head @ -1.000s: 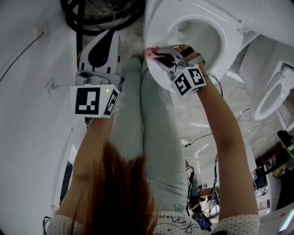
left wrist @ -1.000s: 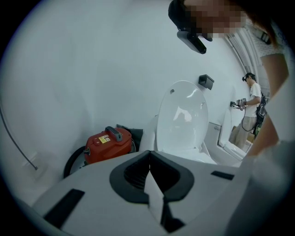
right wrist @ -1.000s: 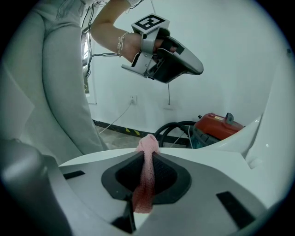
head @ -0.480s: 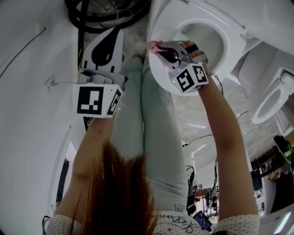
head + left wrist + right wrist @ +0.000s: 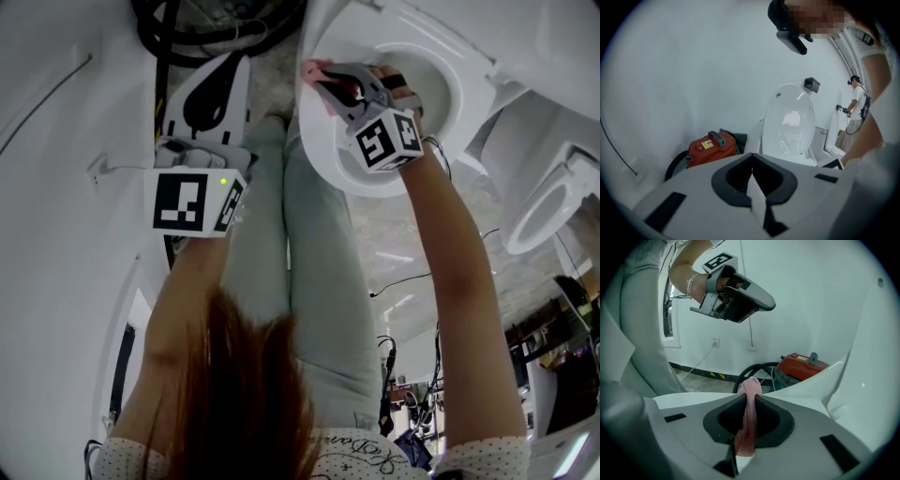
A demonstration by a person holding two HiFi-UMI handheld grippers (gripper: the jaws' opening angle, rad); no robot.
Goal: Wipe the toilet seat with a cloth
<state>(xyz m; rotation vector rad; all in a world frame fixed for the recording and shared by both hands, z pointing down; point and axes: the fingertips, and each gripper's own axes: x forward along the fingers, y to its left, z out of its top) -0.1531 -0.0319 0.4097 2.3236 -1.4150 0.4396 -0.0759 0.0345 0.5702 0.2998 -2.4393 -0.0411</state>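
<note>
One pink cloth was pinched between the closed fingers of the right gripper. Its long axis ran along them, and its free end protruded past the tips. That end lay at the left rim of the toilet seat; contact appeared likely but could not be confirmed. The left gripper, fingers pressed together on nothing, hung well apart to the left. Count: one cloth, two grippers, one seat under work, a second toilet beyond, one red vacuum.
</note>
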